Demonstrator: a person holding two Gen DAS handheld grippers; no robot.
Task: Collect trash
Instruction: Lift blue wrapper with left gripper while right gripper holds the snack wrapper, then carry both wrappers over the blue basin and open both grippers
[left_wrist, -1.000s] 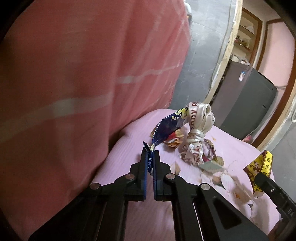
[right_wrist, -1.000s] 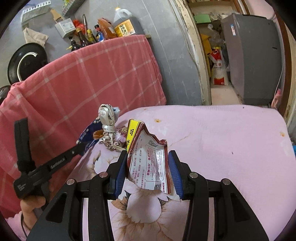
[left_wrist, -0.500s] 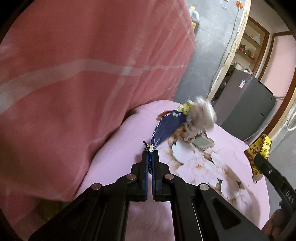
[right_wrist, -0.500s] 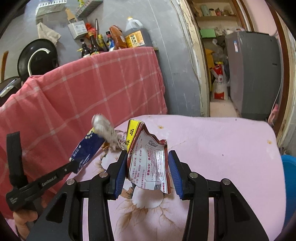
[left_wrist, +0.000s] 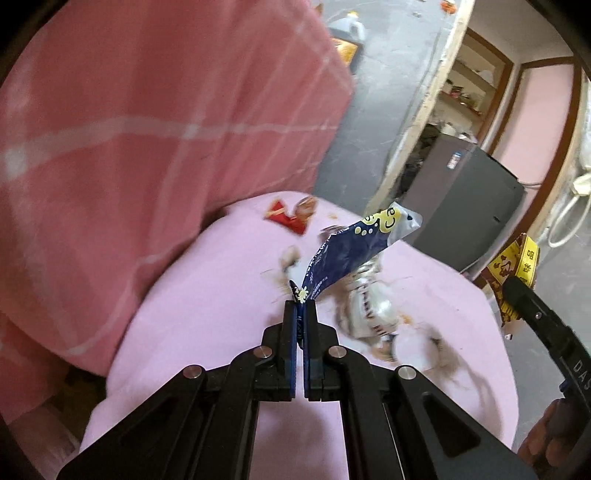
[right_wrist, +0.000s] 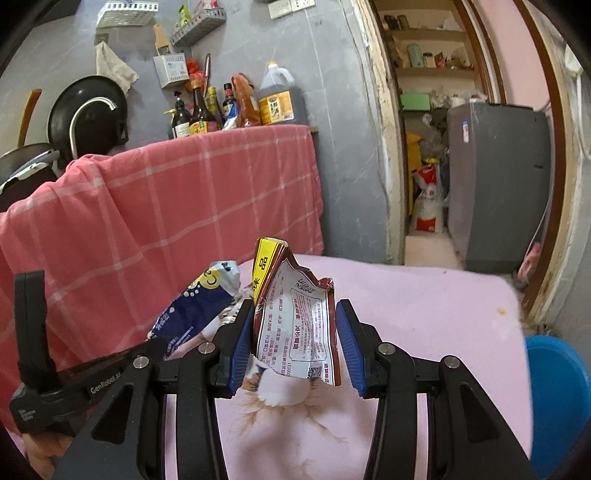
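My left gripper (left_wrist: 300, 308) is shut on a dark blue snack wrapper (left_wrist: 351, 251) and holds it above the pink floral table (left_wrist: 207, 295). The wrapper also shows in the right wrist view (right_wrist: 192, 310). My right gripper (right_wrist: 295, 339) is shut on a torn red, white and yellow packet (right_wrist: 295, 321), also held above the table; it shows at the right edge of the left wrist view (left_wrist: 513, 266). A knotted silver wrapper (left_wrist: 369, 310) lies on the table under the blue one, blurred. A red wrapper scrap (left_wrist: 286, 218) lies at the table's far edge.
A pink checked cloth (right_wrist: 166, 206) covers furniture to the left, with bottles (right_wrist: 240, 103) on top. A blue bin (right_wrist: 557, 395) stands at the table's right edge. A grey appliance (right_wrist: 498, 181) stands in the doorway beyond.
Both grippers have risen and pulled back with their wrappers. The knotted silver wrapper has come off the blue wrapper and now lies on the table.
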